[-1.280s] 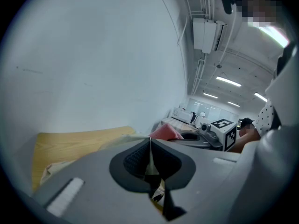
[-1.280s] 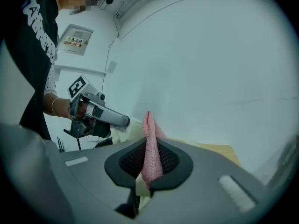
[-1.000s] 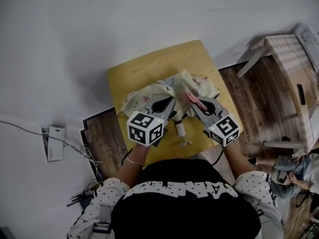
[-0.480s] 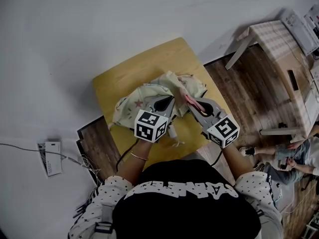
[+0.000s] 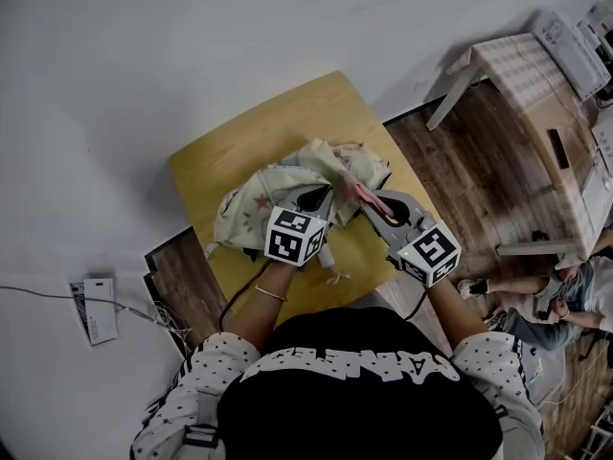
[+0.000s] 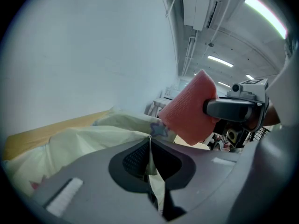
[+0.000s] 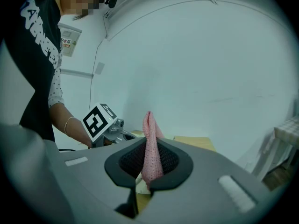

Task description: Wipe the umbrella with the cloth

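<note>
A folded cream umbrella (image 5: 278, 185) with star prints lies crumpled on the small yellow table (image 5: 230, 142). My left gripper (image 5: 324, 196) is shut on a fold of the umbrella fabric (image 6: 117, 136), which runs up between its jaws. My right gripper (image 5: 362, 197) is shut on a pink cloth (image 5: 356, 190), held upright between its jaws in the right gripper view (image 7: 150, 146). In the left gripper view the pink cloth (image 6: 189, 108) hangs just above the umbrella, to the right of my left jaws. The umbrella's white handle (image 5: 329, 255) pokes out toward me.
The yellow table stands against a white wall, on a wooden floor (image 5: 460, 190). A light wooden table (image 5: 536, 75) with boxes stands at the right. Cables and a power adapter (image 5: 91, 305) lie at the left. A seated person (image 5: 546, 305) is at the right edge.
My left gripper has sunk and moved toward the umbrella's left part with the fabric in it. The right gripper with the pink cloth has shifted slightly left. The head view has drifted.
</note>
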